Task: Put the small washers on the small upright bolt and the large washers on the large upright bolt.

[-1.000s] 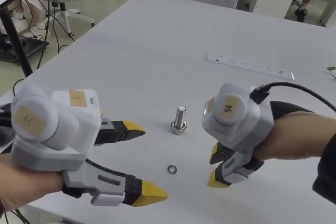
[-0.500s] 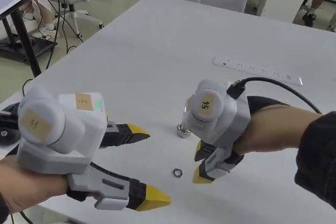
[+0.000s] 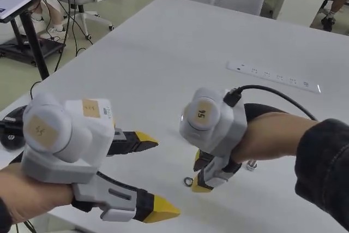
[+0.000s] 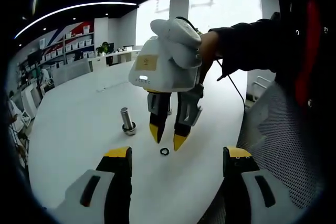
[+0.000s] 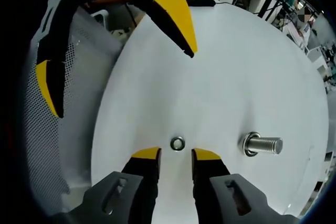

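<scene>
— Which step is the person on?

— The pick-up, most likely. The right gripper points down at a washer lying flat on the table. Its fingers are parted a little wider than the washer and hold nothing, with their tips just short of it on either side.

— And the next move?

— Probably a short drop so the tips straddle the ring, then a close. It is thin and flat, so the fingers may need to touch the table to catch its rim. Then it goes to the bolt, which stands upright nearby. Whether that is the small or the large bolt cannot be told.

— What about the other gripper?

— The left gripper hangs near, fingers spread wide and empty, facing the washer.

— Is there room to move?

— The washer sits fairly near the table's front edge, so a nudge that way could lose it. Farther in, the table is bare, with a power strip well apart.
</scene>
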A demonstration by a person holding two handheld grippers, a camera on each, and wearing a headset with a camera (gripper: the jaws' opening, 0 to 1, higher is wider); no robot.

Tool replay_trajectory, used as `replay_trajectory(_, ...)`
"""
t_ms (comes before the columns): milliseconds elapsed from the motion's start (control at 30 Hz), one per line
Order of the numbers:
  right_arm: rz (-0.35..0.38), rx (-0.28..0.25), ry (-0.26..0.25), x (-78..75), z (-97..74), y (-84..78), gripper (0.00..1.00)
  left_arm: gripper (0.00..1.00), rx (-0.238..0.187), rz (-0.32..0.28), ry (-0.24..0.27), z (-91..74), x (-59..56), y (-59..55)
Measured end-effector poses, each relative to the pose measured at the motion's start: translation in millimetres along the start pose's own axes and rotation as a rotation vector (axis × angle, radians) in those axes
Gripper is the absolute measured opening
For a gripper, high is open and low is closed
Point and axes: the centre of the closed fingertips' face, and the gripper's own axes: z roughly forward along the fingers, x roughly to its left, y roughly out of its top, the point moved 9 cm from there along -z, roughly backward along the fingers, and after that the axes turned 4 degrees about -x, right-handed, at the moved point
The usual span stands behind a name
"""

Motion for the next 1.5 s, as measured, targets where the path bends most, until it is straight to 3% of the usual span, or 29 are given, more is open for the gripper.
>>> replay_trajectory(500,-0.03,0.026,0.006,0.6,12.6,1.4,0.21,0.7,-0.004,-0.008,0.013,-2.3,0.5,-2.3)
replay_trajectory(1500,-0.059,0.027,-0.009,0.7,12.7,1.8,0.14,0.69,-0.003,-0.009,0.005,0.5,0.4,-2.2)
